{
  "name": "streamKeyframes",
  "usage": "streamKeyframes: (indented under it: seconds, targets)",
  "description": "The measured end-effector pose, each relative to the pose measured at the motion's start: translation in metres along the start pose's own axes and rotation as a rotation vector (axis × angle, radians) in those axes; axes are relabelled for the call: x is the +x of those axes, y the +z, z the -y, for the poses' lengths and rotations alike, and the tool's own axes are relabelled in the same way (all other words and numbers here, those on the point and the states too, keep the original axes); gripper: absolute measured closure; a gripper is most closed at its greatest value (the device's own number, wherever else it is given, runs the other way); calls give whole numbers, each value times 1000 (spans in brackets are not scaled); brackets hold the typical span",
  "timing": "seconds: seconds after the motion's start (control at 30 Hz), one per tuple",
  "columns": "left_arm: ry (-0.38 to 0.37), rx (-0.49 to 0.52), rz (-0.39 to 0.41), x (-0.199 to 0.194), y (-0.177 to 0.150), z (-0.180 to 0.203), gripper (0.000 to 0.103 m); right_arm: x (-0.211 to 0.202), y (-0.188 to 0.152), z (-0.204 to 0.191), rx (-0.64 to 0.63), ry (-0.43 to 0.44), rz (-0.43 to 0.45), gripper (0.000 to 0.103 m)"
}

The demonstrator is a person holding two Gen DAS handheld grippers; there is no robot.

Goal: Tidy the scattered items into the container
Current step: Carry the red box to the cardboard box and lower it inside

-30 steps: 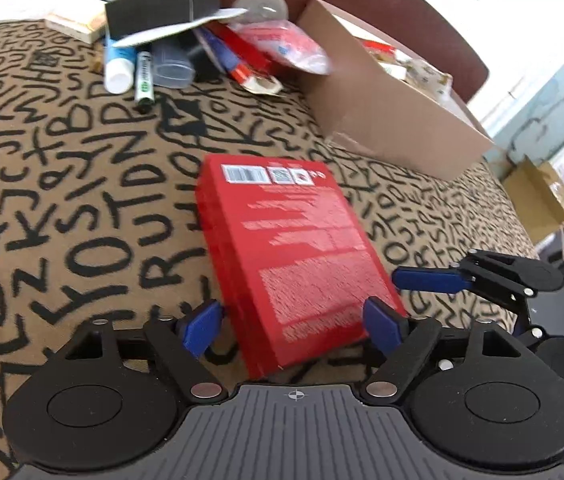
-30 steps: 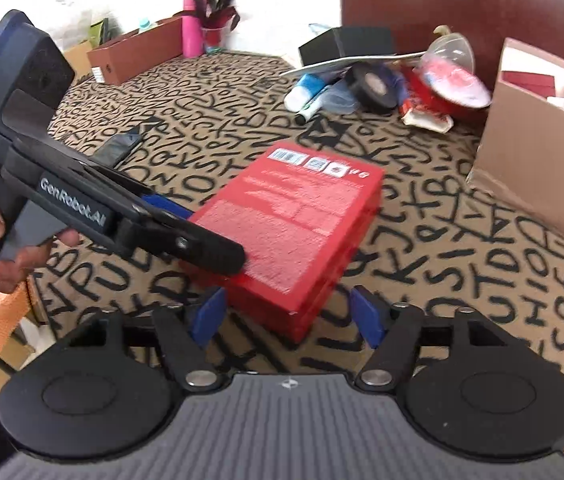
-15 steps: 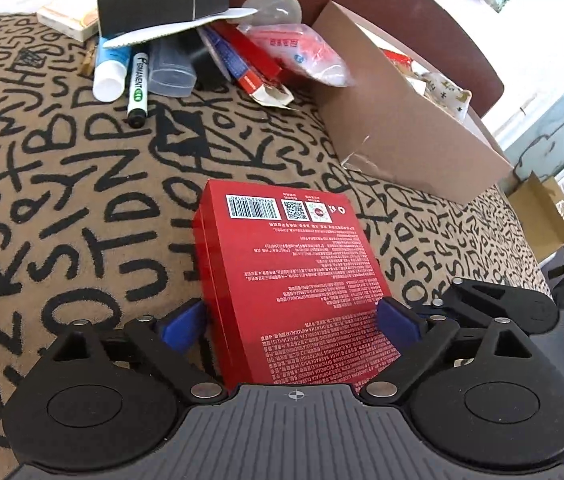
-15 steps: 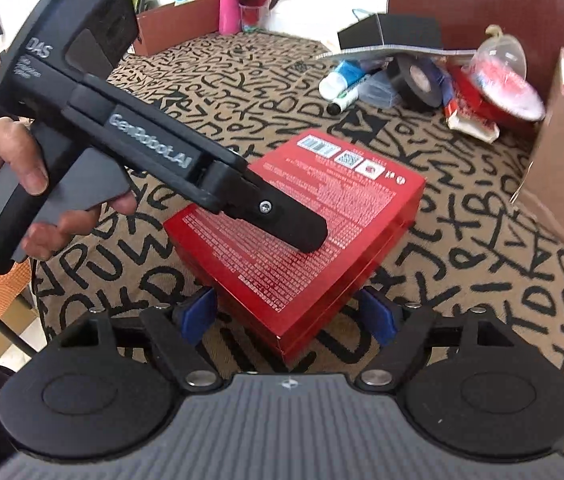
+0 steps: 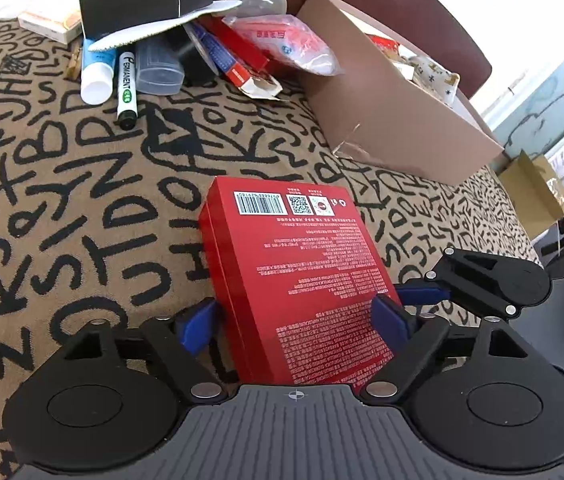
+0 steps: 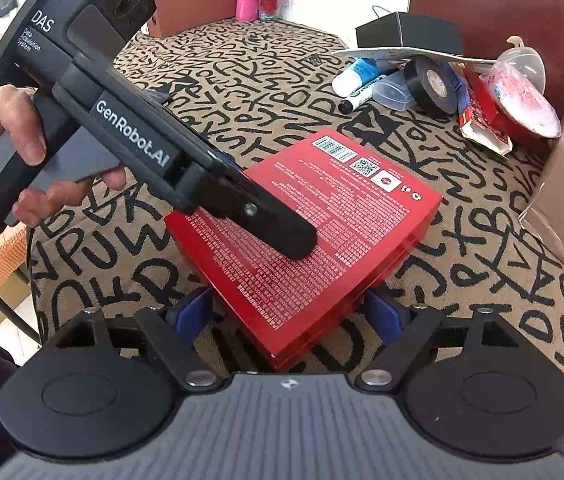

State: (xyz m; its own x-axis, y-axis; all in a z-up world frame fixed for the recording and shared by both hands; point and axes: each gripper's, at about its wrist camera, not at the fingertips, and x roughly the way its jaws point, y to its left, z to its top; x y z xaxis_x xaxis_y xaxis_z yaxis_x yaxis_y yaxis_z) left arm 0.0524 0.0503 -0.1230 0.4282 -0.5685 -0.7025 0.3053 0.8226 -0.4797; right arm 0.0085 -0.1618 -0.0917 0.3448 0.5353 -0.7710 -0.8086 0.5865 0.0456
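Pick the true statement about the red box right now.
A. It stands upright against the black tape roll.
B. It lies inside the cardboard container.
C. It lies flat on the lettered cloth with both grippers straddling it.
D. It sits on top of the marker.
C: the red box lies flat on the lettered cloth, barcode face up, between the fingers of the left gripper and the right gripper, apart from the cardboard container.

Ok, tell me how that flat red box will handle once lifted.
The red box looks stiff: crisp edges, flat printed face, so it probably won't sag. Its glossy sides could slip. It is broad and flat, unlikely to roll, though it may tilt if gripped at one end.
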Motion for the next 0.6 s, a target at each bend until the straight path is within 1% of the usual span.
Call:
streamKeyframes:
  seconds: [0.03,0.07,0.13,0.2,0.3,0.47,0.6]
  targets:
    - [-2,-3,1,1,0,0,19,0,0,0,3,0,1,18]
    - [-3,-5,4,2,0,0,14,1,0,0,6,-2,3,18]
    - [7,6,15,5,-1,3,10,3,1,1,15,-5,7,17]
    - [31,26,28,7,-2,8,12,5,1,3,34,-7,12,16]
    - [51,16,39,5,-3,12,15,4,-1,5,57,-1,24,17]
    - [68,12,48,-3,-9,24,19,-8,-8,2,83,10,33,18]
    - [65,20,62,-10,-6,36,21,-25,-12,6,121,14,63,19]
